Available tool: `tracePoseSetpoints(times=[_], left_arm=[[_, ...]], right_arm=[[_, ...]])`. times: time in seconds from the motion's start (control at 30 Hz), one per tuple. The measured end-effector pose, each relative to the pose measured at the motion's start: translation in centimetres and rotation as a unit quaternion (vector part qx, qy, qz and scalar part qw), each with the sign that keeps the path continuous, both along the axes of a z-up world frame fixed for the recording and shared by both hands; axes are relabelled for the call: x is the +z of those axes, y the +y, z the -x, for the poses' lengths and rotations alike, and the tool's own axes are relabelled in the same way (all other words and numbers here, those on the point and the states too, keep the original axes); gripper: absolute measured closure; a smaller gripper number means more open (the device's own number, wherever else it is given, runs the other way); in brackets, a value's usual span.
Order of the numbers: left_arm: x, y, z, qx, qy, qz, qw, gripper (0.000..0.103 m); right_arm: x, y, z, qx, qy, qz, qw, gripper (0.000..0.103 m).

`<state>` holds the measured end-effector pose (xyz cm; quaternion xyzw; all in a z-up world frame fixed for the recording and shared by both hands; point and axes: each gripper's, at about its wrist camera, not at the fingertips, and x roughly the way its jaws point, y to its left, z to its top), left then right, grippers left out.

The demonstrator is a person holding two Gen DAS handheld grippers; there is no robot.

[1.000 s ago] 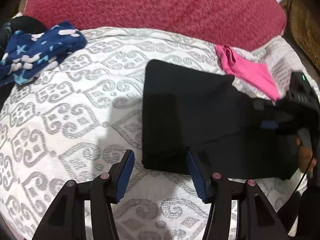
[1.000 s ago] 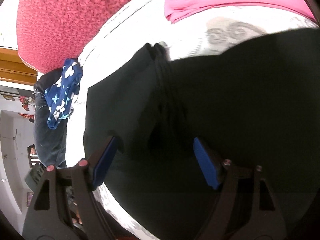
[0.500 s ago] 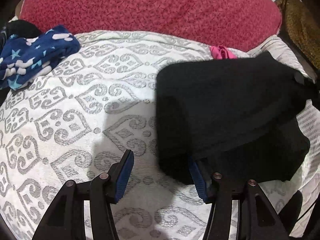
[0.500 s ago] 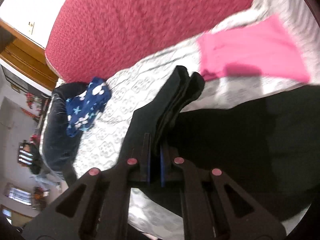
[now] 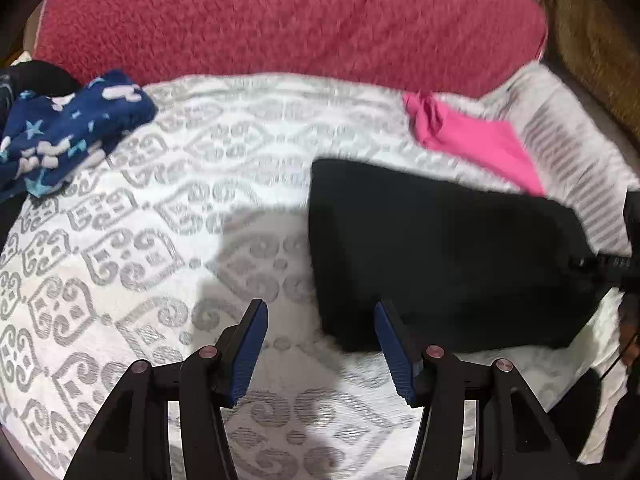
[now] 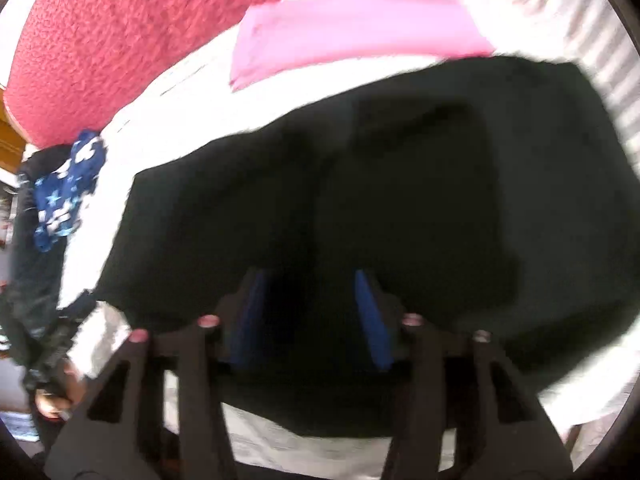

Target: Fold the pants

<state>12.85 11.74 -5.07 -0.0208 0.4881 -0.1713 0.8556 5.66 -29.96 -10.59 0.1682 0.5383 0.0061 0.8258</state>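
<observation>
The black pants (image 5: 440, 252) lie folded into a thick rectangle on the white patterned bedspread (image 5: 160, 216), right of centre in the left wrist view. My left gripper (image 5: 320, 320) is open and empty, just left of the pants' near left corner. In the right wrist view the pants (image 6: 400, 184) fill the middle. My right gripper (image 6: 308, 292) is open, its blue pads low over the pants' near edge, holding nothing.
A pink garment (image 5: 476, 144) lies behind the pants, also seen in the right wrist view (image 6: 352, 36). A blue star-print garment (image 5: 68, 128) sits at the far left. A red blanket (image 5: 280, 20) runs along the back. The bed edge is at the right.
The right gripper, shut on a lifted fold of the pants half a second ago, has opened. The fold now lies flat on the pants. The left gripper stayed open.
</observation>
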Motion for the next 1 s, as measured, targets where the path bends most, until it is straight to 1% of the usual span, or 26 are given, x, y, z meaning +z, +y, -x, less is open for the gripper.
tracePoseSetpoints(times=[0.07,0.1,0.13,0.2,0.23,0.3,0.33,0.37,0.4,0.47,0.53,0.6,0.63,0.7,0.73,0.8,0.87,0.9,0.93,0.97,1.0], left_arm=[[1.5,-0.2,0.0,-0.006,-0.014,0.027,0.9995,0.046],[2.0,-0.5,-0.2,-0.010,-0.020,0.034,0.9992,0.046],[2.3,-1.2,-0.6,-0.017,-0.028,0.030,0.9990,0.046],[1.9,-2.8,-1.5,-0.022,-0.038,-0.002,0.9991,0.046],[0.8,-3.9,-2.2,-0.027,-0.039,-0.037,0.9982,0.046],[-1.9,-5.0,-2.9,-0.038,-0.018,-0.090,0.9951,0.046],[-4.2,-5.4,-3.0,-0.045,0.011,-0.117,0.9921,0.046],[-5.0,-5.2,-2.7,-0.043,0.013,-0.112,0.9927,0.046],[-4.8,-4.7,-2.2,-0.031,-0.008,-0.096,0.9948,0.046],[-4.4,-4.3,-2.2,-0.031,0.008,-0.093,0.9951,0.046],[-3.3,-4.4,-2.1,-0.028,0.006,-0.099,0.9947,0.046],[-1.6,-4.8,-1.9,-0.030,-0.019,-0.102,0.9942,0.046],[-0.4,-5.3,-1.6,-0.039,-0.036,-0.094,0.9942,0.046],[0.9,-6.3,-1.2,-0.057,-0.050,-0.076,0.9943,0.045],[1.3,-7.5,-1.1,-0.076,-0.052,-0.064,0.9936,0.045],[1.0,-9.2,-1.1,-0.098,-0.047,-0.064,0.9919,0.044],[-0.7,-11.3,-1.2,-0.118,-0.028,-0.071,0.9900,0.044],[-1.8,-11.9,-1.3,-0.128,-0.010,-0.072,0.9891,0.044],[-3.8,-12.6,-1.3,-0.134,0.024,-0.081,0.9873,0.044],[-4.3,-12.7,-1.0,-0.130,0.022,-0.086,0.9875,0.044],[-4.3,-12.7,-0.5,-0.125,-0.001,-0.084,0.9886,0.044]], right_arm=[[0.1,-1.2,0.9,-0.011,-0.005,-0.006,1.000,0.050],[0.0,-1.8,1.3,-0.019,-0.004,-0.006,1.000,0.050],[-0.2,-1.9,1.9,-0.028,-0.001,-0.002,1.000,0.050],[-0.6,-2.8,2.7,-0.048,0.005,0.009,0.999,0.050],[-0.7,-3.4,3.2,-0.055,0.007,0.011,0.998,0.050],[-0.7,-4.4,4.6,-0.066,0.003,0.002,0.998,0.050],[-0.6,-4.2,5.1,-0.073,0.000,0.000,0.997,0.050],[-0.4,-4.6,5.7,-0.083,-0.003,-0.001,0.997,0.050],[-0.3,-5.1,6.1,-0.094,-0.006,-0.001,0.996,0.050],[0.0,-7.5,7.5,-0.126,-0.012,-0.002,0.992,0.050],[0.1,-9.8,8.4,-0.164,-0.019,-0.013,0.986,0.050],[0.0,-12.3,9.3,-0.211,-0.026,-0.036,0.977,0.050],[0.0,-13.0,9.6,-0.222,-0.030,-0.044,0.974,0.050],[0.0,-13.8,10.0,-0.237,-0.034,-0.057,0.969,0.050],[0.0,-13.8,10.0,-0.241,-0.033,-0.058,0.968,0.050],[0.0,-13.8,10.2,-0.255,-0.021,-0.038,0.966,0.050],[0.2,-14.0,10.9,-0.259,-0.019,-0.029,0.965,0.050],[0.2,-14.2,11.2,-0.257,-0.021,-0.034,0.966,0.049],[0.2,-14.4,11.4,-0.256,-0.023,-0.040,0.966,0.048],[-0.1,-14.8,11.5,-0.256,-0.024,-0.050,0.965,0.042],[-0.3,-15.4,11.7,-0.258,-0.027,-0.056,0.964,0.040]])
